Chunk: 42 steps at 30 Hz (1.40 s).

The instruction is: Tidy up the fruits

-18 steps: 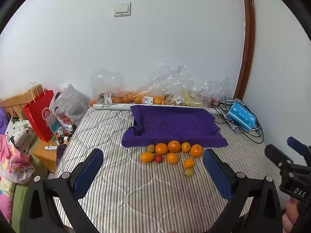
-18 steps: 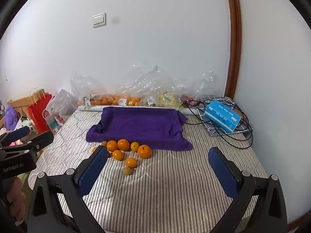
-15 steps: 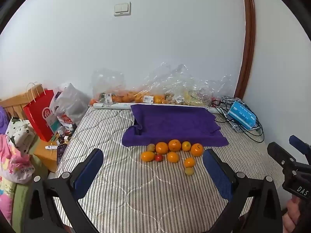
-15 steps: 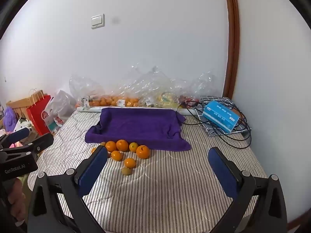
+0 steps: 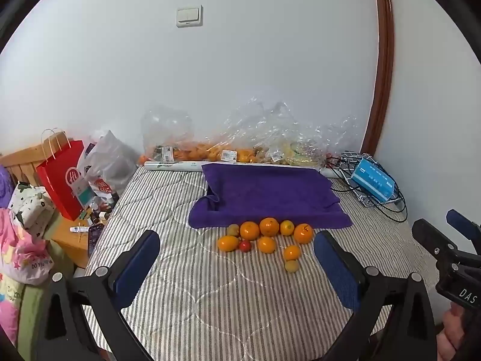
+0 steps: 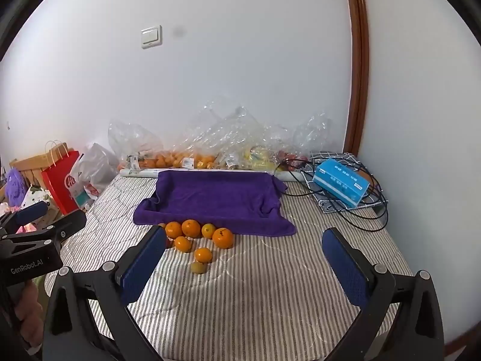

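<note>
Several oranges, a small red fruit and a greenish-yellow fruit lie in a loose cluster on the striped mattress, just in front of a purple towel. My left gripper is open and empty, held above the mattress short of the fruit. My right gripper is open and empty too, to the right of the cluster. Each gripper shows at the edge of the other's view.
Clear plastic bags with more fruit line the wall behind the towel. A blue box sits on tangled black cables at the back right. A red paper bag, a grey bag and bedside clutter stand off the mattress's left edge.
Both views have shifted only slightly, the fruit and towel sitting a touch higher in the frames than before. Both grippers stay open and empty, and no fruit has moved.
</note>
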{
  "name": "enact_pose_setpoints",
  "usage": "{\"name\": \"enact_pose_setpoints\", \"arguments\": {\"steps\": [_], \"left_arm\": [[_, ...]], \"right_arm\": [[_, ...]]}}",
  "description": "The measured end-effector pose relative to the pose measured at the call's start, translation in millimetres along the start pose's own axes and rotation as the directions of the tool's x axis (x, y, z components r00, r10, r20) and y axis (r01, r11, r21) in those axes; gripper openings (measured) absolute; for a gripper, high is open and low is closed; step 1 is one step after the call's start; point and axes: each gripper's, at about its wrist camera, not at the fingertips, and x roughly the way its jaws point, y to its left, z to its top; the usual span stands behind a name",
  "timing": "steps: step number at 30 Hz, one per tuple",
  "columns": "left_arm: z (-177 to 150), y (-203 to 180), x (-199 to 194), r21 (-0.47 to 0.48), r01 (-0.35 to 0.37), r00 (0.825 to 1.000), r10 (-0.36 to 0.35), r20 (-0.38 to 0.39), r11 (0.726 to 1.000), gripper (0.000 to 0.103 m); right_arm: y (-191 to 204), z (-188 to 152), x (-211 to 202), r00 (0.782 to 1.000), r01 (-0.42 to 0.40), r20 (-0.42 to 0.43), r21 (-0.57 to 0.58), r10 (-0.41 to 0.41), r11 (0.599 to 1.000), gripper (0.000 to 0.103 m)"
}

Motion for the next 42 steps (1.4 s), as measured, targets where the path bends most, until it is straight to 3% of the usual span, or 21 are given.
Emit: {"name": "enact_pose_setpoints", "arguments": {"steps": [42], "left_arm": [[-0.9,4.0,3.2,-0.003,0.012,1.0,-0.012,-0.015,1.0,0.103]], "right_arm": [[3.9,-4.9,0.2,1.0,-0.016,0.007,0.005,0.016,1.0,0.102]]}}
